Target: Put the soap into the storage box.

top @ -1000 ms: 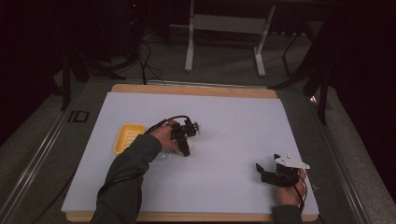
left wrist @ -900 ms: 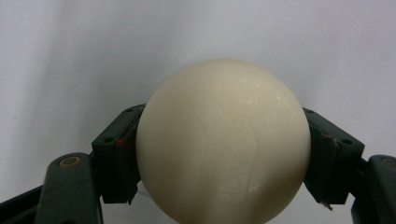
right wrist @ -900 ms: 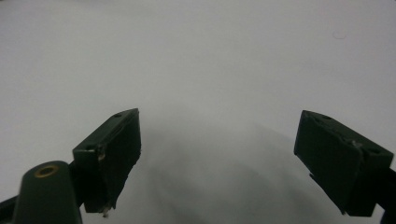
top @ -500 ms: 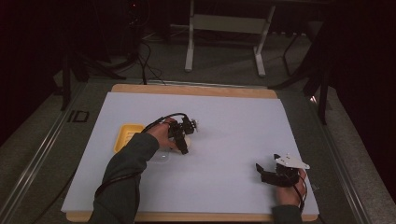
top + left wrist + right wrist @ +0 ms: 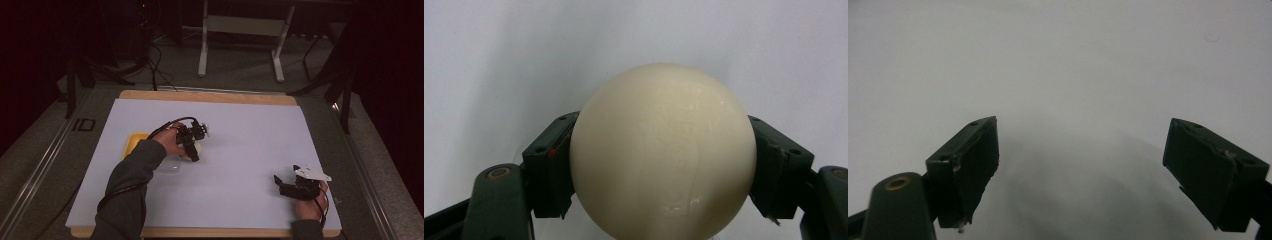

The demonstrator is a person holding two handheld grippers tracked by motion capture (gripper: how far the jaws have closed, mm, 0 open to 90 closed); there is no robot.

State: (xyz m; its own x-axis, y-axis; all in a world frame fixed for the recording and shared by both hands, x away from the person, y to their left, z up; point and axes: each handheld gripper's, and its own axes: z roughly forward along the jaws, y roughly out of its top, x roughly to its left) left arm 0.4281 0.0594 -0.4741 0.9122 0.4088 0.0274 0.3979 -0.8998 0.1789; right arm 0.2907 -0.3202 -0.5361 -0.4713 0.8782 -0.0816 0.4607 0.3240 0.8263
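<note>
We grip the cream ball (image 5: 663, 155) in our left hand-held gripper (image 5: 192, 150); right hand-held gripper (image 5: 1083, 170), at four o'clock, gapes empty. Next, probably carry it to the yellow tray (image 5: 134, 142).

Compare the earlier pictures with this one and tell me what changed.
Almost nothing. The left gripper stays clamped on the cream ball beside the yellow tray, shifting only slightly. The right gripper rests open near the mat's front right corner, unmoved. Nothing was picked up or released.
</note>
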